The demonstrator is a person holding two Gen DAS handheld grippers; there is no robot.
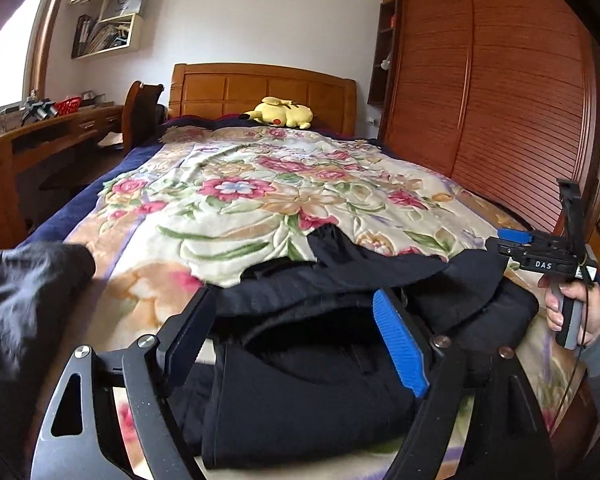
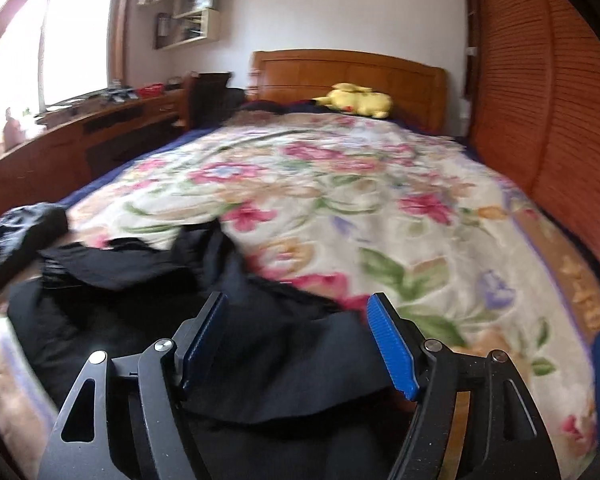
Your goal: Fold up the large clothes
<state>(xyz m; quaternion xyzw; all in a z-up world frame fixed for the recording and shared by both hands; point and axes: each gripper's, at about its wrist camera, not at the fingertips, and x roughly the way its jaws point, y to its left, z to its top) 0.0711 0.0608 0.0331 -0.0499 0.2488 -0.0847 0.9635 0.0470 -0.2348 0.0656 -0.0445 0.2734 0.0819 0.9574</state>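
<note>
Both my claws are released right now, jaws spread wide with nothing pinched between the blue pads. My left claw [image 1: 296,344] hovers low over the black garment [image 1: 308,392], which lies bunched and partly folded at the near end of the bed [image 1: 236,184], on the floral blanket [image 1: 228,200]. My right claw [image 2: 300,344] hangs over the same dark heap from its other side, and in the left view I can see my right hand [image 1: 572,312] gripping its handle just past the garment's edge.

Here's what worries me. The top flap looks loose and rumpled, with a tongue of cloth sticking out toward the headboard; if I go in for the next fold and catch only one layer, the stack underneath could slide apart and I'd lose the fold. The plush blanket is soft and uneven, so I judge a low pinch might snag blanket pile along with the cloth and drag it.

There's another dark piece of fabric [image 1: 24,312] at the left edge, close to my left claw; a wide swing could sweep it into the pile. Black on black also makes seams hard to pick out, so a misjudged edge is likely. The right view is blurred, which doesn't help.
</note>
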